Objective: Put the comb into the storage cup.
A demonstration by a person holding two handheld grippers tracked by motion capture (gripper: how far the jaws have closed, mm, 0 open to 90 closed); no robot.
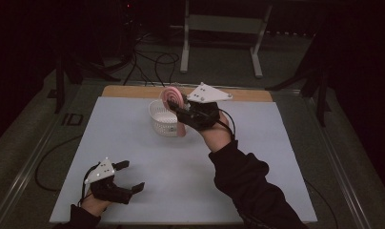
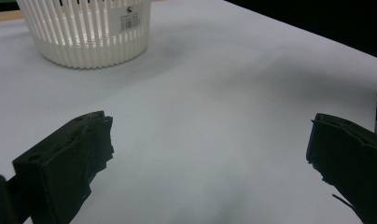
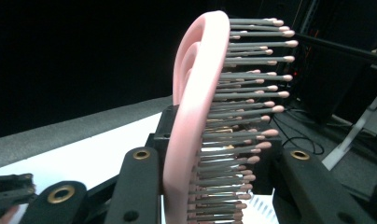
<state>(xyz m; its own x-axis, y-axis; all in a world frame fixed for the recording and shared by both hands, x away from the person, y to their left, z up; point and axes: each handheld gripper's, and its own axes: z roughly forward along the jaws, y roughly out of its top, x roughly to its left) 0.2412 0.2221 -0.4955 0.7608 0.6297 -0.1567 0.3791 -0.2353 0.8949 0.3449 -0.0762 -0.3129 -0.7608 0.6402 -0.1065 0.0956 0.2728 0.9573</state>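
The fingers (image 3: 135,186) of your right gripper (image 1: 181,110) are clamping the pink plastic hairbrush (image 1: 173,98) above the white slotted plastic basket (image 1: 163,119), so you are lowering it in next while your left gripper (image 1: 126,177) is resting wide open and empty.

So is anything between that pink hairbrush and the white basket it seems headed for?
Nothing visible. The right claw holds the pink hairbrush at the far right rim of the white basket, with its handle end hanging beside the basket's right wall. The left claw sits open, far off.
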